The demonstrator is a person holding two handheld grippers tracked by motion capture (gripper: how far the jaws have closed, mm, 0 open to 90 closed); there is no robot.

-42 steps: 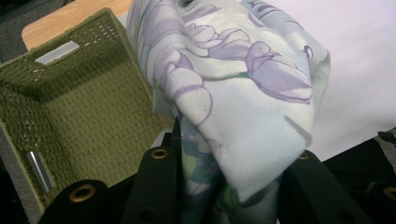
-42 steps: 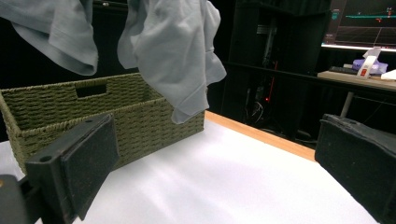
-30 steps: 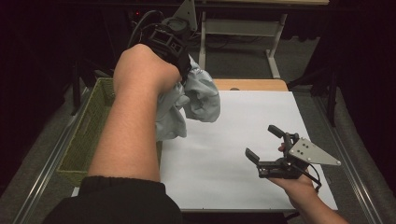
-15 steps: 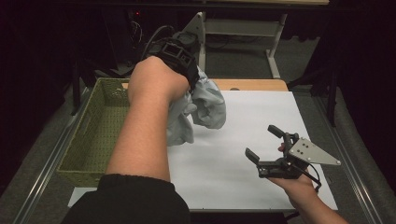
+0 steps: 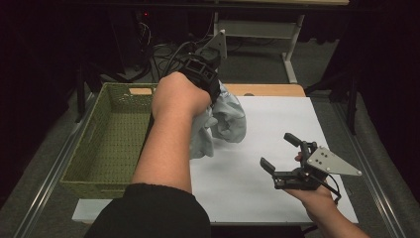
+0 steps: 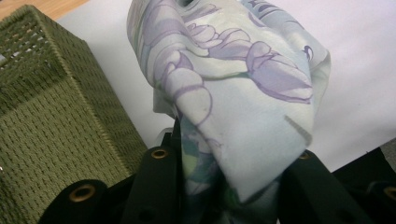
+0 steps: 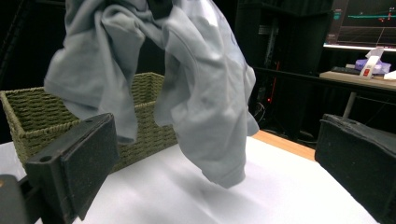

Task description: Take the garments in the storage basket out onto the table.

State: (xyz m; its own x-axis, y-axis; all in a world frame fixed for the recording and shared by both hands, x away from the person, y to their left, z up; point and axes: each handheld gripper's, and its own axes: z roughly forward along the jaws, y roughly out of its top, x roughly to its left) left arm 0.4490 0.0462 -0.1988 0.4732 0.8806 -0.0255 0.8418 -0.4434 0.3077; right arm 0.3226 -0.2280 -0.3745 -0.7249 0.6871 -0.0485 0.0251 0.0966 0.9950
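Here, a white sheet (image 5: 277,163) covers the table, with a green woven basket (image 5: 106,144) at its nine o'clock edge. A pale blue cloth (image 5: 225,119) with a purple print hangs clear above the sheet, just beside the basket, pinched between the left gripper's (image 5: 200,74) clenched jaws. At four o'clock, the right gripper (image 5: 282,153) rests low, jaws spread wide, empty.

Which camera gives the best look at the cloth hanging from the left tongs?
The right gripper view: the whole cloth hangs clear above the white sheet, in front of the basket. The left gripper view shows its floral print close up, pinched between the jaws. In the high view the forearm partly hides it under the left tongs.
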